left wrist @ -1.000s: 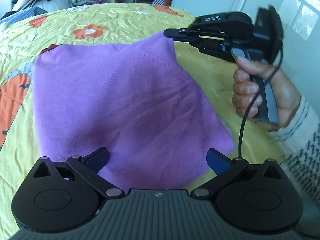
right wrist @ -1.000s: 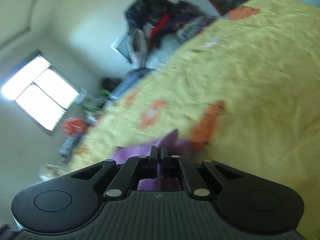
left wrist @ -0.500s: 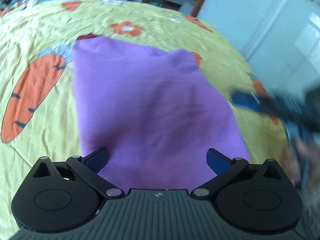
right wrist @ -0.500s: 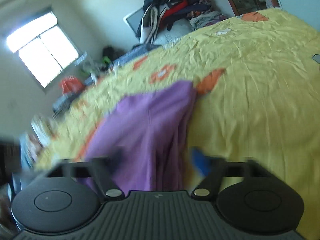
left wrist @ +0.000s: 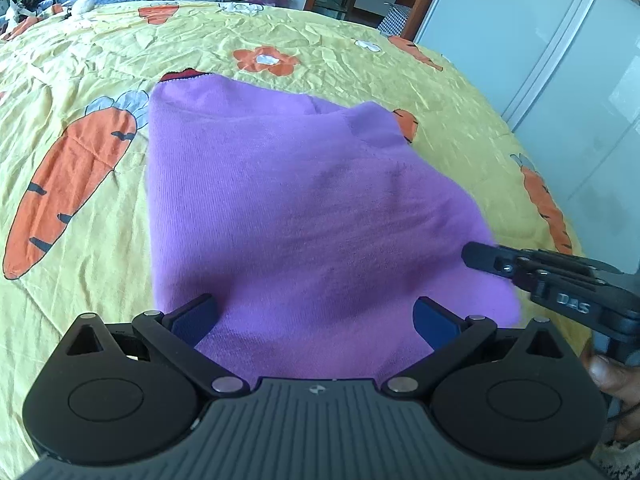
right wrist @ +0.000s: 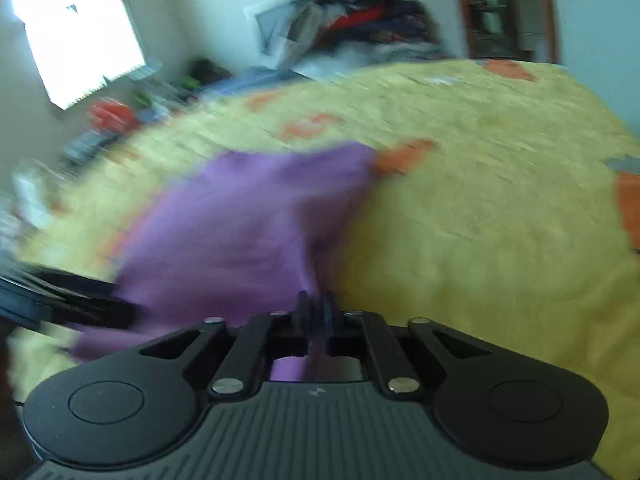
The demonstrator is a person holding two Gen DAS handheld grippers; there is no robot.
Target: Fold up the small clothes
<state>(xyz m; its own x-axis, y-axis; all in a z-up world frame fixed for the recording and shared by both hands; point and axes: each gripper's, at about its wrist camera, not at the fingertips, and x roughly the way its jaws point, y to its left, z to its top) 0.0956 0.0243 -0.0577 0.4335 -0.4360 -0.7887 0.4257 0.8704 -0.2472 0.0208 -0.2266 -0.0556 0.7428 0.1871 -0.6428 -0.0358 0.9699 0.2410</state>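
Soft, matt purple knit garment (left wrist: 304, 216) on a crinkled yellow cotton bedsheet (left wrist: 80, 52); left gripper (left wrist: 316, 318) in ribbed matt black plastic.

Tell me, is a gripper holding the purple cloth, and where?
Yes: the right gripper is shut on the purple cloth, pinching its near right edge. The left gripper is open, holding nothing.

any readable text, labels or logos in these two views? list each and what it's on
"DAS", seen upside down, embossed on the side of the right gripper.
A small emblem, not lettering, on the left gripper body.
Nothing else legible; the right wrist view is motion-blurred.
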